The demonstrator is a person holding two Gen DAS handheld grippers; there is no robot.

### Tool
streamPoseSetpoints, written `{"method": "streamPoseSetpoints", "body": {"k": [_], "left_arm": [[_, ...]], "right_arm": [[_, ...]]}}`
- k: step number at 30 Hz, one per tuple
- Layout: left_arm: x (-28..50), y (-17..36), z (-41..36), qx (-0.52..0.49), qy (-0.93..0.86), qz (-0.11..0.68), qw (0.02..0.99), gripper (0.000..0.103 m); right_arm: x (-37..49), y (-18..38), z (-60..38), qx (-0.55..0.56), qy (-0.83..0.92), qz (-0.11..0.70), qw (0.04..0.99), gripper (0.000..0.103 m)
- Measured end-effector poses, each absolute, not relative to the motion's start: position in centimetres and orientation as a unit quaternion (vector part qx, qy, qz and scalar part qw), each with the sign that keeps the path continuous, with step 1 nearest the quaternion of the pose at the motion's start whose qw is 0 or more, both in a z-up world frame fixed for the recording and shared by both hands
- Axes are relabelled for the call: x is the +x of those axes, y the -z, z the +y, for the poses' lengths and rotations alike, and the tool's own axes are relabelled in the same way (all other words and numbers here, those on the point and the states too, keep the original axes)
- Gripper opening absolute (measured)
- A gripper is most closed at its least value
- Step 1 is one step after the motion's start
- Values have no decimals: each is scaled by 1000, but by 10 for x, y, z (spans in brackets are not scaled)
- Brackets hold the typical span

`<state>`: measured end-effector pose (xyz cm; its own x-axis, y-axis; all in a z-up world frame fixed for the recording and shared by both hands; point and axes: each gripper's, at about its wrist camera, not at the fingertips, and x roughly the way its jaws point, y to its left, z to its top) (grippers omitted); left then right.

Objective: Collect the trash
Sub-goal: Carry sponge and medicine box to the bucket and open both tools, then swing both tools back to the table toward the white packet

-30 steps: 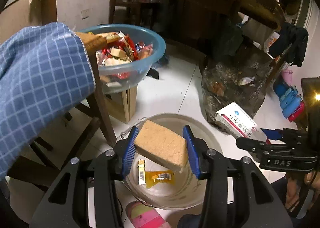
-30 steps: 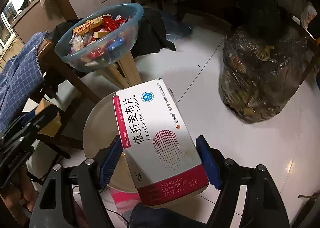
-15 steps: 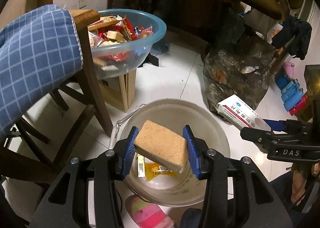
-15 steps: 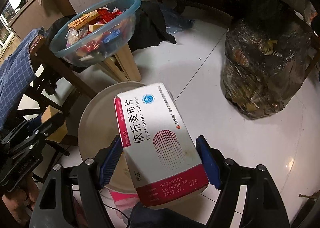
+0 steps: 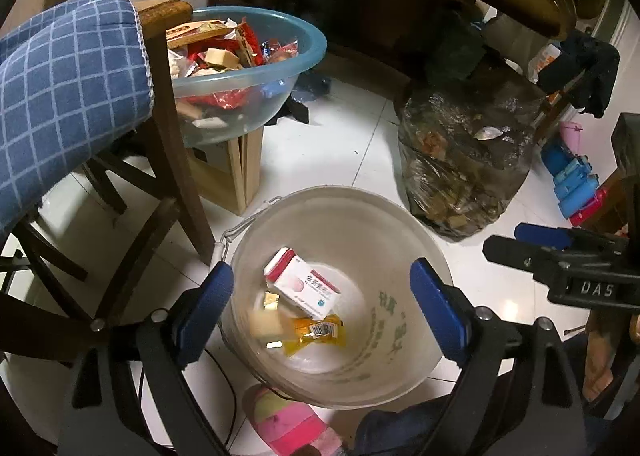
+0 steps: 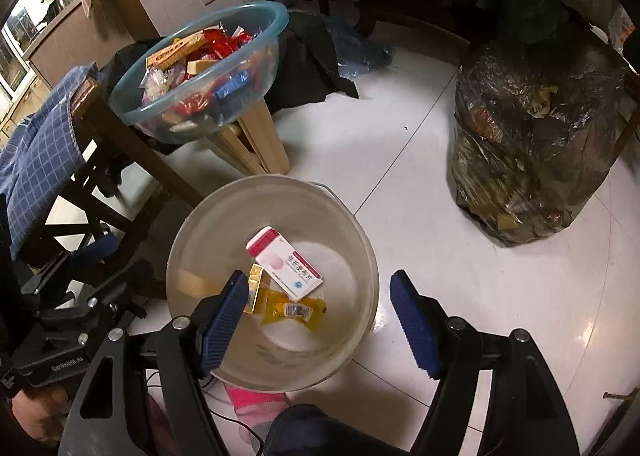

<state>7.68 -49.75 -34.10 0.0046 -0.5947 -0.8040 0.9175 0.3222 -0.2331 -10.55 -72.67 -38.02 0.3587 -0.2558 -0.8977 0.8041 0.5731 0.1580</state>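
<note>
A pale plastic bucket (image 5: 404, 240) stands on the white floor below both grippers; it also shows in the right wrist view (image 6: 224, 212). In it lie a white and pink medicine box (image 5: 304, 288) (image 6: 286, 264), a tan sponge block (image 5: 266, 323) (image 6: 192, 282), a yellow wrapper (image 5: 316, 332) (image 6: 292, 310) and a small gold packet (image 5: 271, 300) (image 6: 254, 288). My left gripper (image 5: 320, 316) is open and empty above the bucket. My right gripper (image 6: 320, 324) is open and empty above the bucket's near right rim.
A blue bowl (image 5: 288, 68) (image 6: 256, 52) full of wrappers and boxes sits on a wooden stand at the back left. A chair with a blue checked cloth (image 5: 68, 96) stands left. A full dark trash bag (image 5: 464, 164) (image 6: 532, 144) stands right. A pink slipper (image 5: 296, 424) lies by the bucket.
Both grippers opened. The sponge block dropped from the left gripper and the medicine box from the right gripper; both now lie in the bucket.
</note>
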Motion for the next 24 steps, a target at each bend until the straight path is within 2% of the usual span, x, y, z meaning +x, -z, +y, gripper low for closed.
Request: {"method": "streamPoseSetpoints", "body": {"k": [15,19,24], "left_arm": [[78,325,-485,197,542,420,700,87],[83,273,-457,195,548,372,724,87],[121,168,-377,140,526,289,788,87]], "right_arm": [[-110,360,-718,294,345,415,788,74],[-109,310,-697,225,349,348,840,74],[-82,238,-656,135,305,263,905,76]]}}
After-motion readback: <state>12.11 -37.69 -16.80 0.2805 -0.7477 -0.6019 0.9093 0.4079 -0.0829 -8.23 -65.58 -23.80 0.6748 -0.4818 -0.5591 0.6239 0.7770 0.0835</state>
